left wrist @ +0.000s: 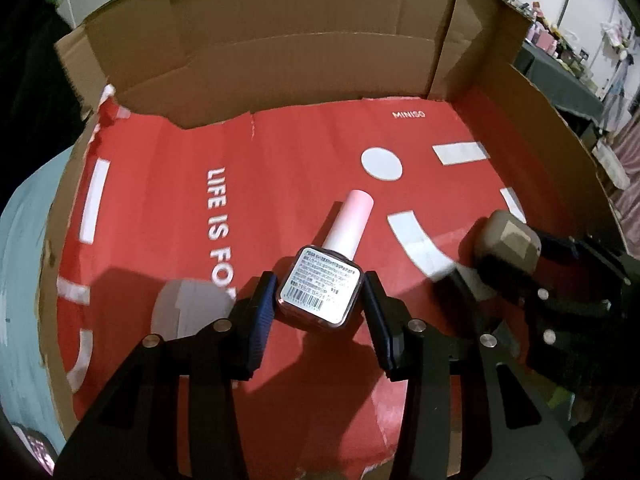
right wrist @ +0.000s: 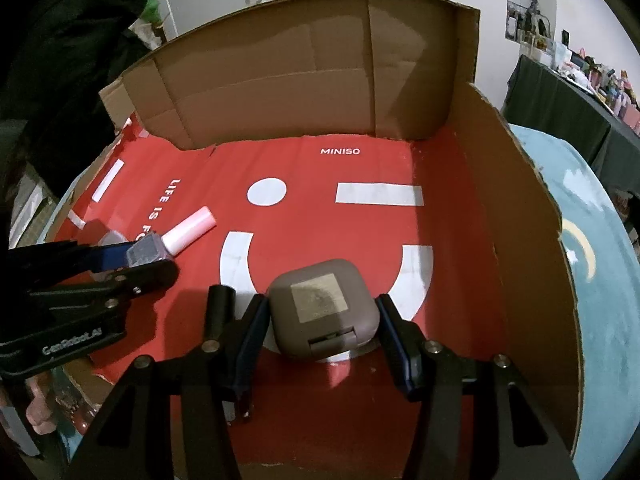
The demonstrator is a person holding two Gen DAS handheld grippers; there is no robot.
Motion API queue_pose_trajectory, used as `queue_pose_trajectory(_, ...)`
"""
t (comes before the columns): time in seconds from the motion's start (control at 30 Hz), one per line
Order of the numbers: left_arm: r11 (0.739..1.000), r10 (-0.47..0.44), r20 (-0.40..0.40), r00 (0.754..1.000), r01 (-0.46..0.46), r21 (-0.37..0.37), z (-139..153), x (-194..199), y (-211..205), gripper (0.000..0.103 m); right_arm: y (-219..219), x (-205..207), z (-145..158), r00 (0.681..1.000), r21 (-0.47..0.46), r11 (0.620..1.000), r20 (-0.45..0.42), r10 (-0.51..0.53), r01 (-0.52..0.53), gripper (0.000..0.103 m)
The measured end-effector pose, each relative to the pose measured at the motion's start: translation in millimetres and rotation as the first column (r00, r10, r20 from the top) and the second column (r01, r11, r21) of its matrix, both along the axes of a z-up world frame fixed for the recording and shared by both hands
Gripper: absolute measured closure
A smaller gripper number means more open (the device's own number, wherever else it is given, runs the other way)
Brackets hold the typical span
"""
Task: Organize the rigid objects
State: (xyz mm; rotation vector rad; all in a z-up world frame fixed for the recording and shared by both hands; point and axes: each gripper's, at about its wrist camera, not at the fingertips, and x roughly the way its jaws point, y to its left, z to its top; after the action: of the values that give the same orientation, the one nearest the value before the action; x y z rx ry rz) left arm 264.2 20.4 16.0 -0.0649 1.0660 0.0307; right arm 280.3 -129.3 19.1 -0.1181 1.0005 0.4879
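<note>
Left tongs (left wrist: 320,300) stand apart flanking the bottle (left wrist: 320,294); right tongs (right wrist: 322,324) likewise flank the case (right wrist: 323,316). Both items rest on the box (left wrist: 280,60) floor, apparently set there for sorting.

The left gripper (left wrist: 320,300) reaches forward and low, its black linkage arms spread in a V and its blue-padded fingers (left wrist: 262,312) standing on either side of a nail polish bottle (left wrist: 320,294); whether the pads press its sides cannot be told. The right gripper (right wrist: 322,322) sits just beside it on the right, posed alike, its jaws set apart around a small brown case (right wrist: 322,314) with a narrow gap visible at each pad. From the right wrist view, the left gripper enters side-on from the left edge.
</note>
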Motion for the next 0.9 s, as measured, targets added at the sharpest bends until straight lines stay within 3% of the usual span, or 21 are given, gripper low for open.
queue_pose_trajectory(0.53,0.999,0.045,-0.011,0.999,-0.046,-0.027,1,10,25,0.062,9,11,-1,1.000,-0.026,1.000,-0.008,-0.008,0.008,0.045)
queue_pose_trajectory(0.9,0.999,0.046,-0.017,0.999,-0.046,-0.011,-3,20,17,0.062,9,13,0,1.000,-0.018,1.000,-0.013,-0.012,0.012,0.045)
